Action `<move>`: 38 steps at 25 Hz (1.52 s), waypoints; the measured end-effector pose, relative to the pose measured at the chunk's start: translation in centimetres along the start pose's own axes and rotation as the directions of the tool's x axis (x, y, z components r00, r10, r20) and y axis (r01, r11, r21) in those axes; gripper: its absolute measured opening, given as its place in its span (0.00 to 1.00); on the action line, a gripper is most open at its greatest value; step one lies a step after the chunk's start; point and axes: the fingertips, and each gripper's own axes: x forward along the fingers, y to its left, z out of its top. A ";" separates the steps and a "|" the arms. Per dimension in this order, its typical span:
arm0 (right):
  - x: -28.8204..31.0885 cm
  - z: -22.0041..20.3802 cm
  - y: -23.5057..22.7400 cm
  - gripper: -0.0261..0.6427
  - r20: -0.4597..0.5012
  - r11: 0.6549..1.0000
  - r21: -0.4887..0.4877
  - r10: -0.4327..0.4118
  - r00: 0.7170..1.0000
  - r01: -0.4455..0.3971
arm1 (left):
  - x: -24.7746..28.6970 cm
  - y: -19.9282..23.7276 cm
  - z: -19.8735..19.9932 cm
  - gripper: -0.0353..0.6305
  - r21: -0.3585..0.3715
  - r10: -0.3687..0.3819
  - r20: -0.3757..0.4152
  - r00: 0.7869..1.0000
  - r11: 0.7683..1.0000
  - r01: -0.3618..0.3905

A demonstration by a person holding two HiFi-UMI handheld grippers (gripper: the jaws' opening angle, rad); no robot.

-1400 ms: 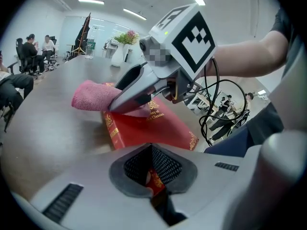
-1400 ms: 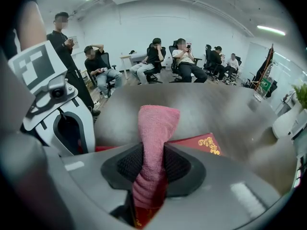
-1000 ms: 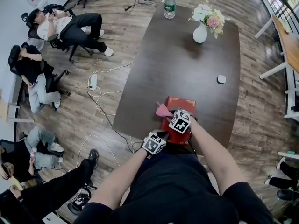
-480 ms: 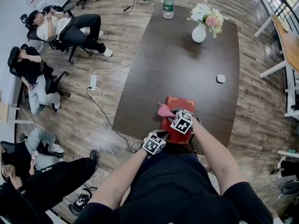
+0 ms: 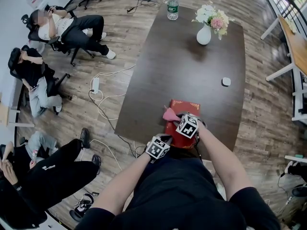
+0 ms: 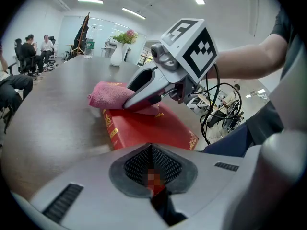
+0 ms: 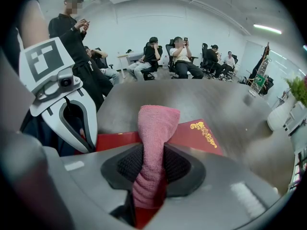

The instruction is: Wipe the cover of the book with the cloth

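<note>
A red book (image 5: 188,107) with gold print lies at the near edge of the dark table (image 5: 192,66). My right gripper (image 5: 176,117) is shut on a folded pink cloth (image 5: 168,114), which rests on the book's left part. In the right gripper view the cloth (image 7: 157,123) runs out between the jaws of the right gripper (image 7: 153,150) over the red cover (image 7: 199,133). My left gripper (image 5: 163,139) is at the book's near corner. Its jaws (image 6: 152,148) look shut with red showing between them, and the book (image 6: 144,128) and cloth (image 6: 108,95) lie just ahead.
A white vase of flowers (image 5: 205,30) and a water bottle (image 5: 172,6) stand at the table's far end. A small white object (image 5: 226,82) lies to the right. People sit on chairs at the left, with cables (image 5: 103,104) on the floor.
My right gripper and the cloth have shifted slightly on the cover. The left gripper has held still. A person at the lower left has moved across the floor.
</note>
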 end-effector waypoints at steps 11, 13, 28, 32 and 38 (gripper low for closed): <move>-0.6 -1.0 -0.1 0.22 -0.009 1.000 0.002 -0.009 1.000 0.009 | -0.1 -0.1 0.0 0.05 0.000 0.002 -0.002 1.000 1.000 -0.002; -0.7 -1.3 -0.2 0.22 -0.011 1.000 0.005 -0.012 1.000 0.012 | 0.0 -0.1 0.0 0.05 -0.002 0.000 -0.003 1.000 1.000 0.000; -1.4 -2.7 -0.4 0.22 -0.012 1.000 0.012 -0.027 1.000 0.027 | 0.1 0.0 -0.2 0.05 -0.004 0.000 -0.003 1.000 1.000 0.000; -1.6 -3.0 -0.5 0.22 -0.013 0.999 0.017 -0.029 1.000 0.029 | 0.1 0.1 -0.2 0.05 -0.008 -0.002 -0.006 1.000 1.000 0.002; -2.0 -3.6 -0.6 0.22 -0.015 0.999 0.023 -0.035 0.999 0.035 | 0.1 0.0 -0.3 0.05 -0.010 0.000 -0.006 1.000 1.000 0.000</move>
